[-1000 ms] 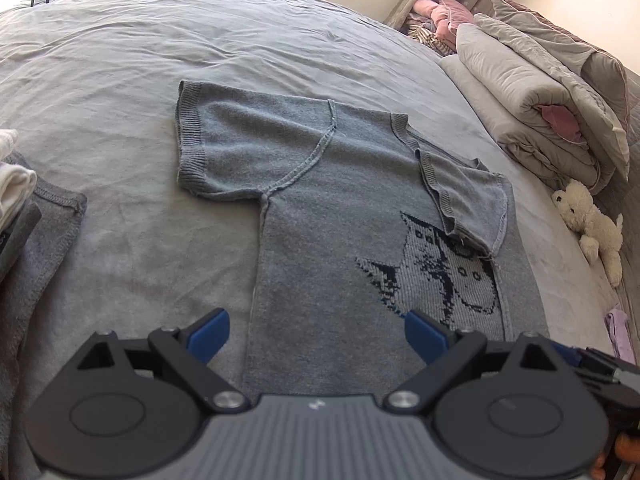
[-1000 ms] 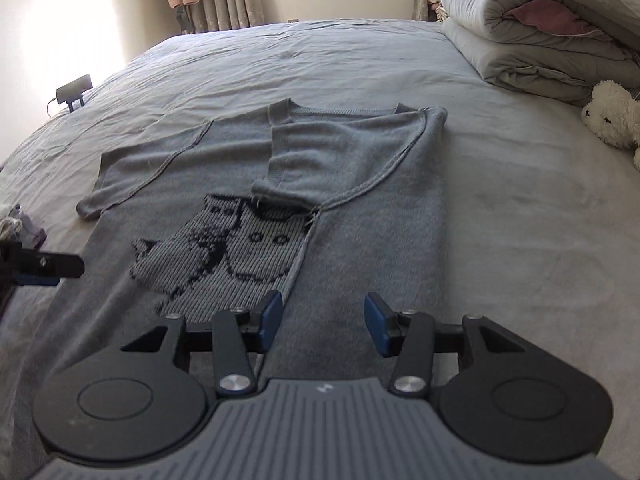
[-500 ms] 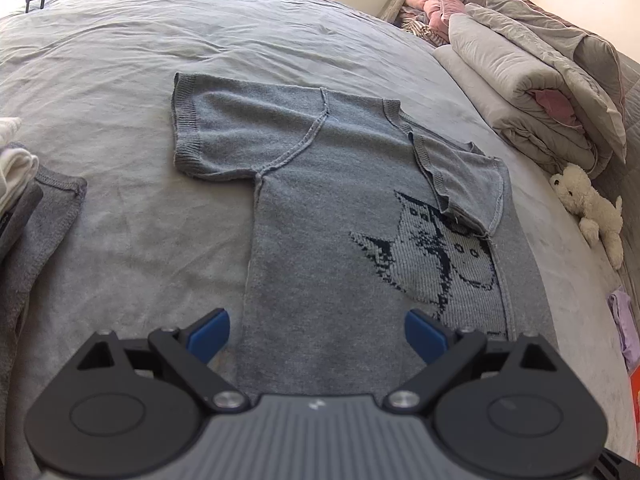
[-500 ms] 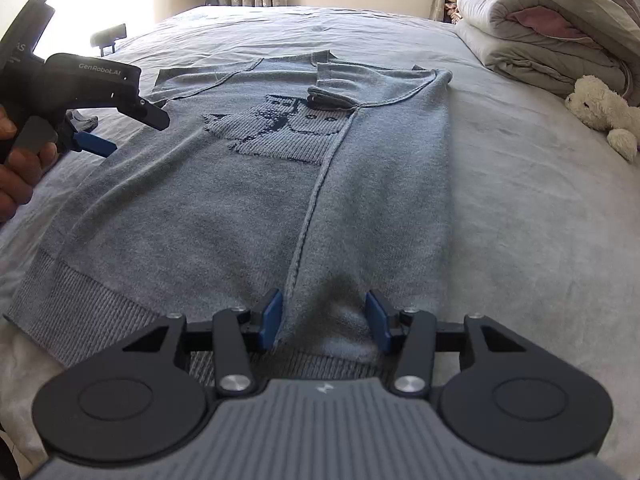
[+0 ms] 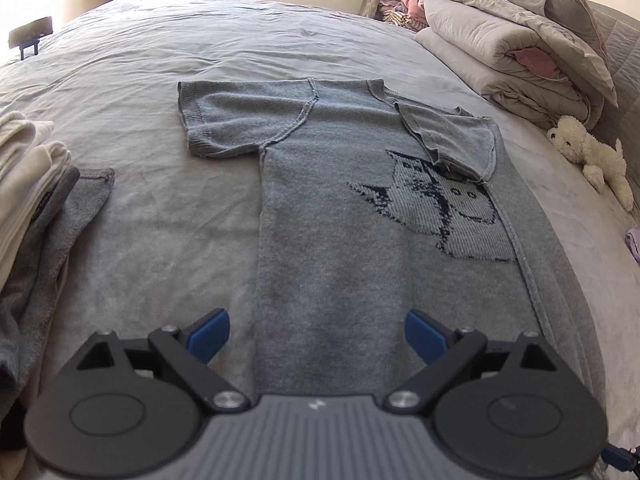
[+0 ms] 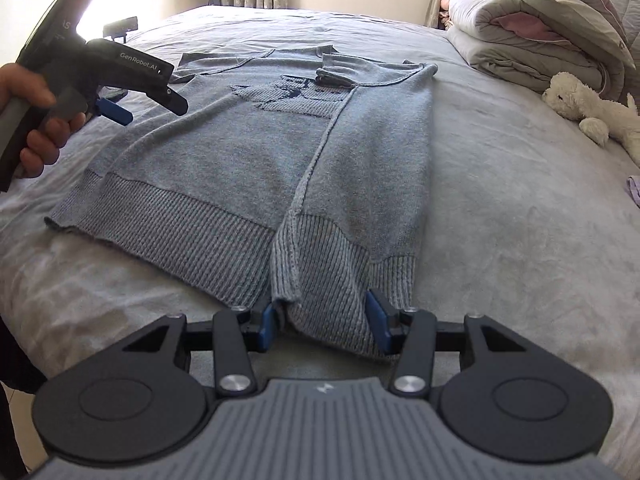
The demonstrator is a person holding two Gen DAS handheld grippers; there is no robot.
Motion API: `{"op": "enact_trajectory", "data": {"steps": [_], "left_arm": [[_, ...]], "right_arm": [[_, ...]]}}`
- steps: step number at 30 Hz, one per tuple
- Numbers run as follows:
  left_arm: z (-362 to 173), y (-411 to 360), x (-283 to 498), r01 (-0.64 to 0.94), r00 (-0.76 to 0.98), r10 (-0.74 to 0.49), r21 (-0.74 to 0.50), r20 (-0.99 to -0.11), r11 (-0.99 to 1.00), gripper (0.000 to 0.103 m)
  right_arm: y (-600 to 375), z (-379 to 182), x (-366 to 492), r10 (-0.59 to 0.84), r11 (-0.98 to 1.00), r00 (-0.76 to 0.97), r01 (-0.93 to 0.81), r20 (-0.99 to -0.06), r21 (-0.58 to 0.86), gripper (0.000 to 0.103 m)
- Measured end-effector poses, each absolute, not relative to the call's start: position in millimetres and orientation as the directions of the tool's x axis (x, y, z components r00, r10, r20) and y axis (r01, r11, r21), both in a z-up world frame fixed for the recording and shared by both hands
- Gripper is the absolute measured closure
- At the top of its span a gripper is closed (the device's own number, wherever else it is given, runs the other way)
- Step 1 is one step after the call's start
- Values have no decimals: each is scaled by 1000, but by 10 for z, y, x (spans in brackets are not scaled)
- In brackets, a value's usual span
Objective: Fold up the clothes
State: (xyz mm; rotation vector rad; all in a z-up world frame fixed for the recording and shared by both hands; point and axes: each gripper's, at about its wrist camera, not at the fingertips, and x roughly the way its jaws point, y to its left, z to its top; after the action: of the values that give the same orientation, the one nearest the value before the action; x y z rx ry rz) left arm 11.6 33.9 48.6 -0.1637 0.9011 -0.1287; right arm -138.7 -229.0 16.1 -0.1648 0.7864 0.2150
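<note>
Left wrist view
Sweater: grey knit, short-sleeved, flat on the grey bedspread, filling centre frame; one sleeve spread toward upper left, the other folded in over the cat motif at right.
Left gripper: low in frame, blue pads spread wide, nothing between them but the sweater's lower body lying beneath, no grip.
Clothes pile: white and grey folded pieces at left edge.
Duvet roll: upper right, plush toy just below it.

Right wrist view
Sweater: centre frame, right side folded over, ribbed hem nearest the lens.
Right gripper: bottom centre, jaws partly apart, a hump of the ribbed hem bunched between the blue pads, pads pressing it on both sides.
Left gripper: upper left, held in a hand, hovering above the sweater's left edge.
Plush toy: right edge.
</note>
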Motion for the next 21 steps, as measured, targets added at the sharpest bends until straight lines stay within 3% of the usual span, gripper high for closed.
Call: {"op": "enact_trajectory", "data": {"steps": [6,8,10,15,19,20,21], "left_arm": [[521,571,-254,9,625,-167,-206,-763,978,9],[539,686,-354,-40,637,-154,-231,-755,972,17],[549,776,-431,-71,637,-164,-270,-753,960,35],[495,884,-542,-112,619,-242,-389,-747,914,35],[446,796,-547,-119,621,-221,-370,-752,921,36],[447,776,-534,-118,626,-217,-366,-749,923,41],[450,750,-509,-105,628,-224,-366,-745,925,69]], "right_arm": [[-2329,185,-1610,133,971,706,-233,-696,-51,55],[-2352,229,-1660,150,977,722,-213,-675,-11,55],[-2341,275,-1704,158,979,745,-203,-648,5,55],[-2204,318,-1766,186,972,772,-233,-608,1,54],[-2111,295,-1802,201,966,764,-260,-613,-7,54],[-2097,296,-1816,206,965,765,-264,-610,-6,54],[-2083,298,-1828,210,964,767,-268,-607,-5,54]]}}
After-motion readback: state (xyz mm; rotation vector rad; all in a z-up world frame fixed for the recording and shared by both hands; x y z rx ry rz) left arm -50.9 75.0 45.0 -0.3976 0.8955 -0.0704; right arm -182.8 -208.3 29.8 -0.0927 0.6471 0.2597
